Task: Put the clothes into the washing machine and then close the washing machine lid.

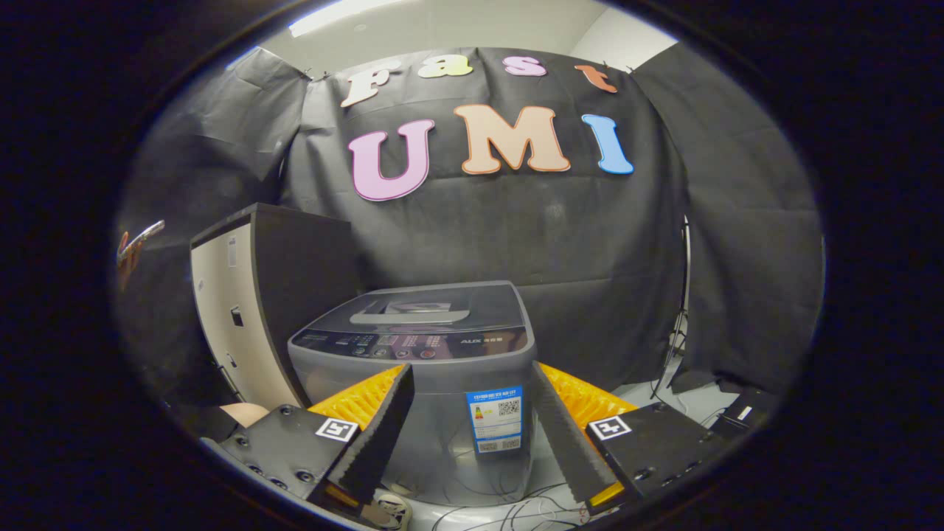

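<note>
Hand-held two-finger tool [472, 435], seen from its own camera. Each finger [380, 435] is a long flat wedge with a finely ribbed, saw-toothed inner face and a ridged backing behind it. Each finger is carried on a dark, flat-topped mounting block [284, 446] with bevelled edges and round recessed screws along its side. A small square black-and-white marker tag [336, 429] sits on top of each block, near the finger's base. The two fingers stand apart.

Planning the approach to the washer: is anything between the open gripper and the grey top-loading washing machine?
Nothing visible stands between them. The gripper is open and holds nothing, and the grey top-loading washing machine stands just ahead of its fingers. Its lid lies shut.
</note>
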A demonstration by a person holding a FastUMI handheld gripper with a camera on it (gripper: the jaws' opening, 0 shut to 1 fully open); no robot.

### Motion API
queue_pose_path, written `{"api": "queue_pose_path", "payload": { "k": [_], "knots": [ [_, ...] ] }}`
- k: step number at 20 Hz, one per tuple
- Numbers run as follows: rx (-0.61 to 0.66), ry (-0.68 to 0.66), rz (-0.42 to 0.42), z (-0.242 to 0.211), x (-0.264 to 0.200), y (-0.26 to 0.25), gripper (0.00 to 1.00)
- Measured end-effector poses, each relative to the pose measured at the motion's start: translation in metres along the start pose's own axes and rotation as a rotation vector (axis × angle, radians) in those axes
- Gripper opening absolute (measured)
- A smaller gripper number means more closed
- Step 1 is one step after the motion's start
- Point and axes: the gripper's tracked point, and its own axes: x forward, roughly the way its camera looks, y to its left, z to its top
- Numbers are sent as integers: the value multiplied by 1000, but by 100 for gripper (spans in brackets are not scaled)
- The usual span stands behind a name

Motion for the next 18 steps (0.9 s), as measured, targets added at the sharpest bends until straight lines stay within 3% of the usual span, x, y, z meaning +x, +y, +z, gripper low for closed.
{"api": "queue_pose_path", "payload": {
  "k": [18],
  "knots": [
    [-58,-58,21,9,2,-2,98]
  ]
}}
